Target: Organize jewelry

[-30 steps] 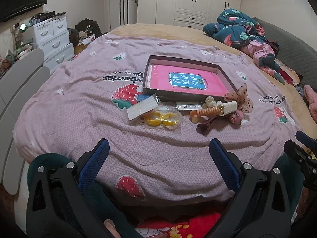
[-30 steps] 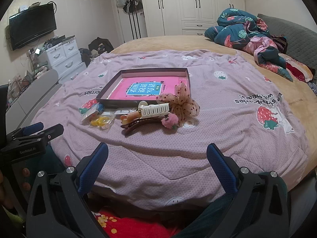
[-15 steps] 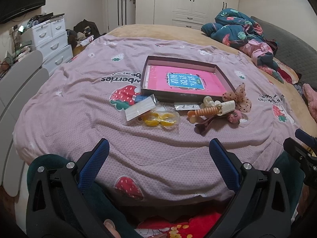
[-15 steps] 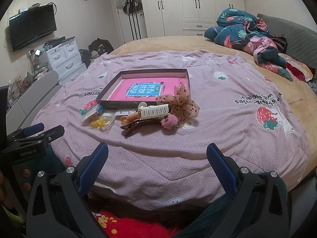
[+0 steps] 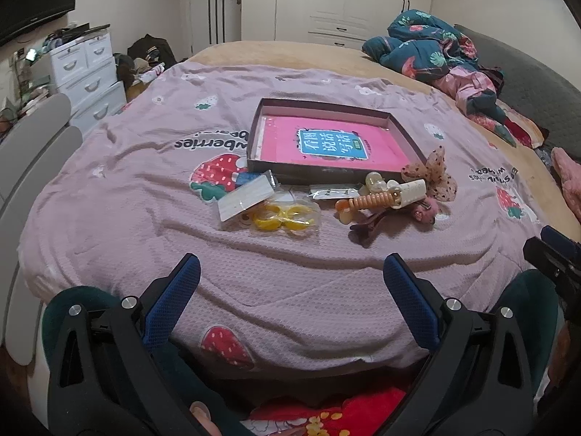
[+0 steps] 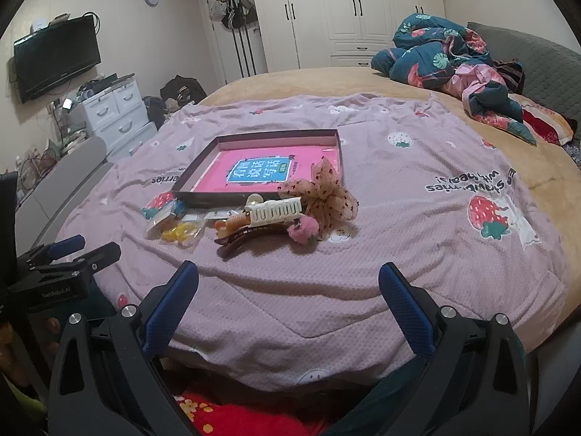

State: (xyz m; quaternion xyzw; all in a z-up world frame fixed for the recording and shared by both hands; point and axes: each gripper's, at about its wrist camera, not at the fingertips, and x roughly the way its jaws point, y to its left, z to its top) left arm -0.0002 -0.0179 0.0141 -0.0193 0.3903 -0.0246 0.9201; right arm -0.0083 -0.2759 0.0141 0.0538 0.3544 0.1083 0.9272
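Both the left gripper [image 5: 290, 276] and the right gripper [image 6: 288, 283] hover over the near edge of the bed [image 6: 399, 272], jaws spread wide and empty. The hair clips [image 6: 268, 218] lie ahead of the jaws, just before the box [image 6: 203, 167], beside the bow [image 6: 326, 196].

Both wrist views look low across the bed [image 5: 109, 189] from its near edge, toward the wardrobes. The shallow box [image 5: 326, 172] [image 6: 203, 196] and the clutter before it appear in both, well ahead of each hand-held gripper.
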